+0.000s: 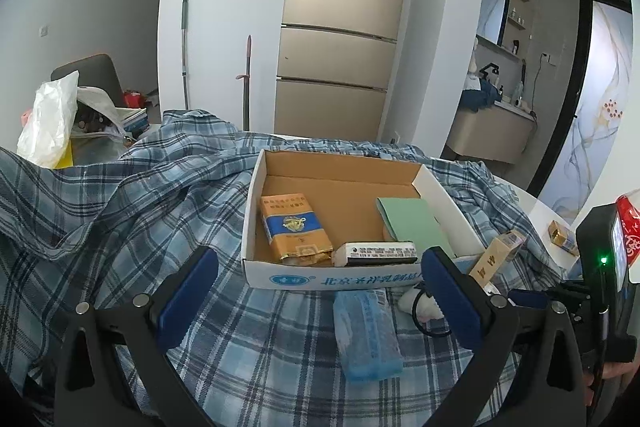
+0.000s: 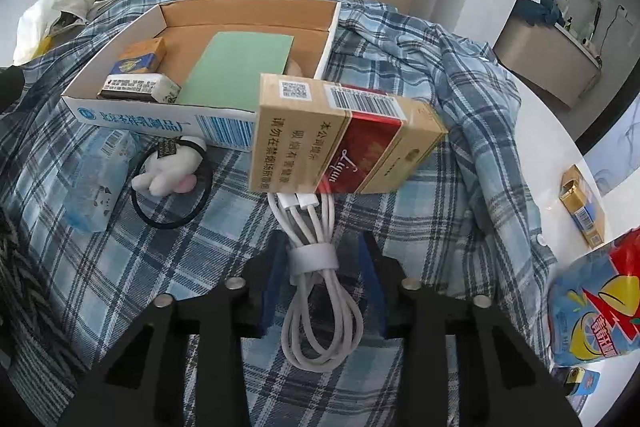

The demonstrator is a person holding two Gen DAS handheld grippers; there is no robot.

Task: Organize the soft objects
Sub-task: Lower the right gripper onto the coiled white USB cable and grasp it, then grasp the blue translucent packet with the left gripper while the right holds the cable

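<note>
The left gripper (image 1: pixel 318 301) hangs with fingers spread over the tissue pack (image 1: pixel 368 335) before the cardboard box (image 1: pixel 280 277), likely next. The right gripper (image 2: pixel 322 291) has narrowed its fingers around the strapped white cable (image 2: pixel 314 267) on the plaid cloth (image 2: pixel 400 227), apparently to lift it; contact is unclear.
</note>
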